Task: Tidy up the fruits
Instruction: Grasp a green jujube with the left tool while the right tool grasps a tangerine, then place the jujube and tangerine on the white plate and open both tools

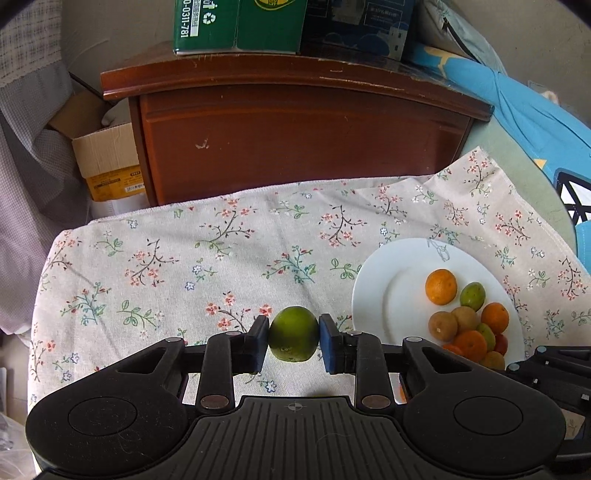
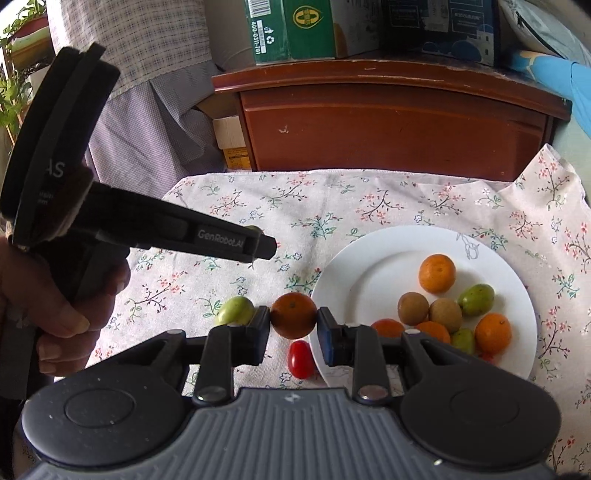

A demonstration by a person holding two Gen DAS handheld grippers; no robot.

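The green fruit (image 1: 293, 334) sits pinched between the blue pads of the left gripper (image 1: 293, 341), held clear above the cloth (image 1: 166, 266); its lower edge dips behind the gripper's black body. The orange (image 2: 293, 315) is clamped the same way in the right gripper (image 2: 293, 334), just left of the plate (image 2: 369, 273) rim.

Much is hidden. In the right wrist view the left gripper shows only from the side as a dark bar, and just a sliver of its green fruit peeks above its tip. A hand (image 2: 55, 295) grips its handle at the frame's left edge, cut off there. A pale green fruit (image 2: 235, 310) lies on the cloth just left of the right gripper's left finger, partly covered by it. A small red tomato (image 2: 300, 359) lies on the cloth below the orange, touching or almost touching the plate rim; which cannot be told.

On the plate, the pile of orange, brown and green fruits (image 2: 447, 314) is half covered at its near side by the right gripper's arm, so the count is unclear. In the left wrist view the right gripper is only a black corner at the lower right.

Behind the cloth stand a brown cabinet (image 1: 295, 136) with boxes (image 1: 240, 26) on top, cropped by the frame.
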